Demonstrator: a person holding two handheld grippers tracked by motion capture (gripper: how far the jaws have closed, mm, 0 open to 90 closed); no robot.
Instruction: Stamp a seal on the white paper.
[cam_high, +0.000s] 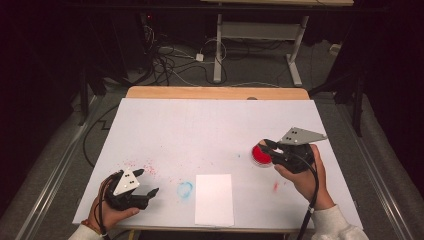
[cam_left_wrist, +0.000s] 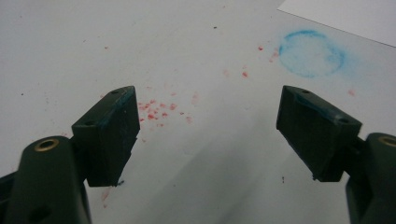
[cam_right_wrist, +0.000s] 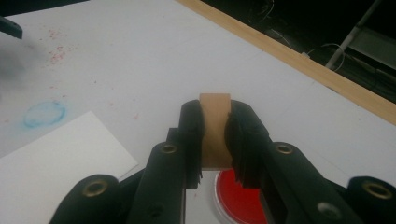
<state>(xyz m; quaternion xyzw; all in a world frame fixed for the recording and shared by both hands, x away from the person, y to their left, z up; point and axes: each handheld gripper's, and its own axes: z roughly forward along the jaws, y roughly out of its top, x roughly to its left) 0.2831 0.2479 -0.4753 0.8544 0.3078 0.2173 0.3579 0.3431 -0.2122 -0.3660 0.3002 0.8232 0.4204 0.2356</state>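
Wooden block (cam_right_wrist: 215, 128), flat and smooth, sits clamped in right gripper (cam_right_wrist: 215, 140) jaws above round red pad (cam_right_wrist: 238, 198); left gripper (cam_left_wrist: 208, 135) jaws gape.

Below the right hand-held gripper (cam_right_wrist: 215, 135), the red ink pad (cam_right_wrist: 238, 198) is partly covered by the jaws and cut off by the bottom edge of the right gripper view. The wooden block (cam_right_wrist: 215, 128) it clamps has its lower end hidden.

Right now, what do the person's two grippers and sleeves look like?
Both the left gripper and the right gripper are black, each topped by a grey three-cornered plate with dark holes. Brass-coloured rivets mark the jaws. A black cable trails from each. The cuffs are white, with a band on the left wrist.
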